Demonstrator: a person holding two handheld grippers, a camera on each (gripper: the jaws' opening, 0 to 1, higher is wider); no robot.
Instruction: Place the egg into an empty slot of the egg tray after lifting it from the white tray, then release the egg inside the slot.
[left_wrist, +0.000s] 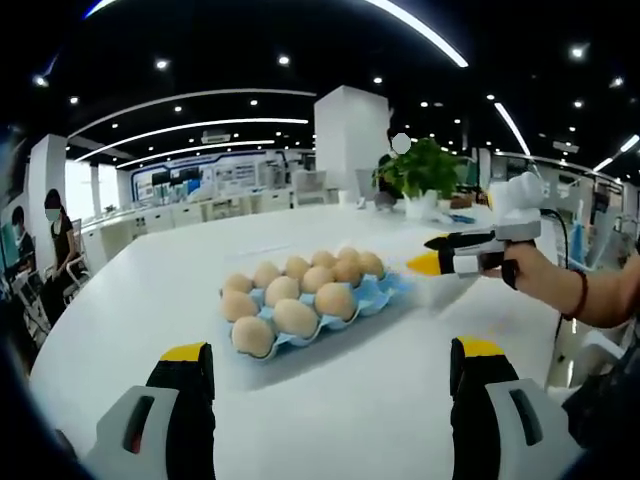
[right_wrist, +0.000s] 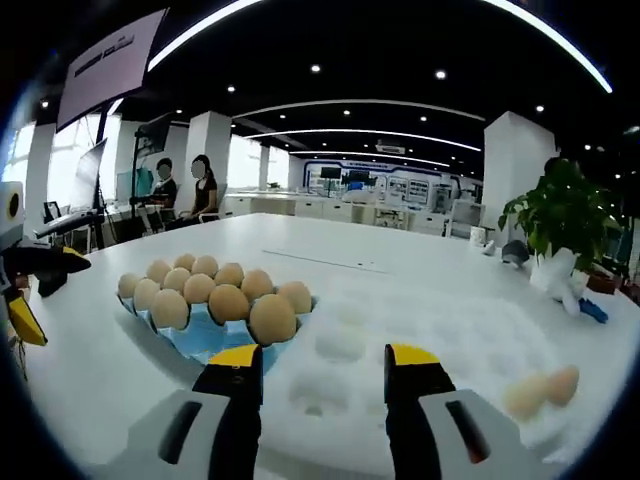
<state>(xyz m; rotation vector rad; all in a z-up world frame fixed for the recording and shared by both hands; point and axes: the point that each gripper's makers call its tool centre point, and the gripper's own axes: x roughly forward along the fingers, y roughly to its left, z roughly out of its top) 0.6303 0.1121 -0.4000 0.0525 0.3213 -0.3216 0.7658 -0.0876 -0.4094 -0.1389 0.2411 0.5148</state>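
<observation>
Reaching step, I judge: the right gripper (right_wrist: 323, 368) hangs open and empty low in frame over the white tray (right_wrist: 420, 340). Two eggs (right_wrist: 543, 392), somewhat blurred, lie lower right. Next: close on one. The egg tray (right_wrist: 205, 335) sits centre-left; left gripper (left_wrist: 330, 370) open.

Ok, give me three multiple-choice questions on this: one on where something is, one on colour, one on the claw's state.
1. The two loose eggs lie: A on the bare table; B in the white tray; C in a plant pot.
2. The full egg tray is: A blue; B red; C green.
3. The right claw is: A shut on an egg; B shut on a tray; C open, empty.
Answers: B, they rest in its moulded hollows; A, blue shows under the eggs; C, the jaws stand apart with nothing between.
</observation>
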